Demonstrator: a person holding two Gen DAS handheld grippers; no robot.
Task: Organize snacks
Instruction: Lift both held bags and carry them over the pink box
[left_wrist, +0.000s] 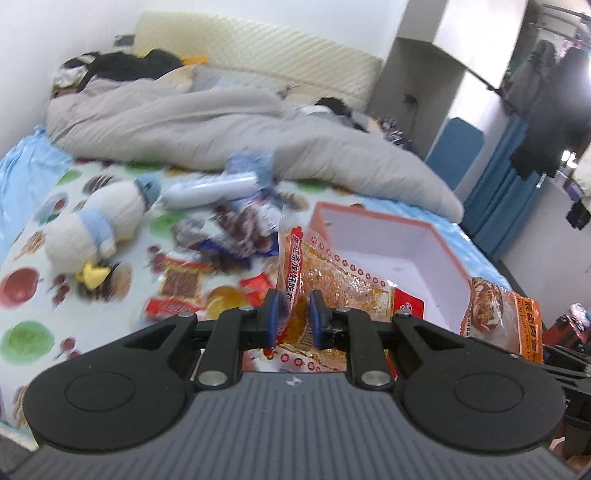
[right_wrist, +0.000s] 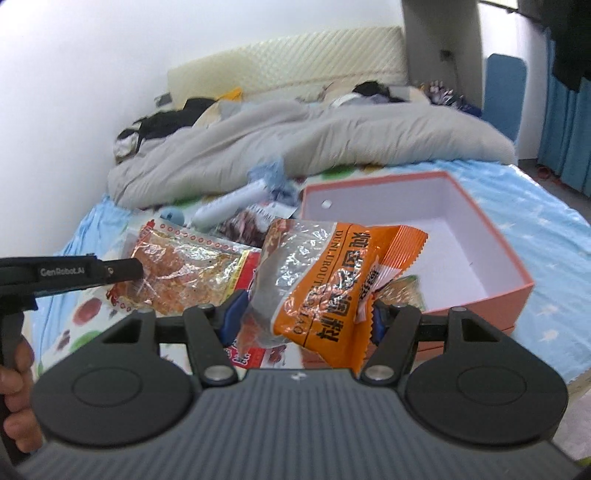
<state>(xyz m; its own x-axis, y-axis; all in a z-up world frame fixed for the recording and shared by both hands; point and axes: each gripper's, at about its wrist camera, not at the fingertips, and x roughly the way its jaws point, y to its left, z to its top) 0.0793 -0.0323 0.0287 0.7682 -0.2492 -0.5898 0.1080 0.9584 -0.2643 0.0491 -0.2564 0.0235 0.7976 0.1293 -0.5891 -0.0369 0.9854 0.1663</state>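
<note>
My left gripper (left_wrist: 291, 317) is shut on a clear and red packet of orange dried snack (left_wrist: 332, 273) and holds it up above the bed, just left of the open pink box (left_wrist: 436, 229). The same packet shows in the right wrist view (right_wrist: 184, 269), with the left gripper's black body (right_wrist: 110, 271) beside it. My right gripper (right_wrist: 303, 314) is shut on an orange and silver snack bag (right_wrist: 332, 280), held over the near left corner of the pink box (right_wrist: 491, 229). That bag also shows in the left wrist view (left_wrist: 502, 317). The box interior is white and bare.
A pile of loose snack packets (left_wrist: 229, 236) lies on the fruit-print sheet (left_wrist: 26, 339), with a white tube (left_wrist: 210, 188) and a plush duck (left_wrist: 99, 225). A grey duvet (left_wrist: 221, 125) fills the far bed. Blue curtains (left_wrist: 509, 184) hang at right.
</note>
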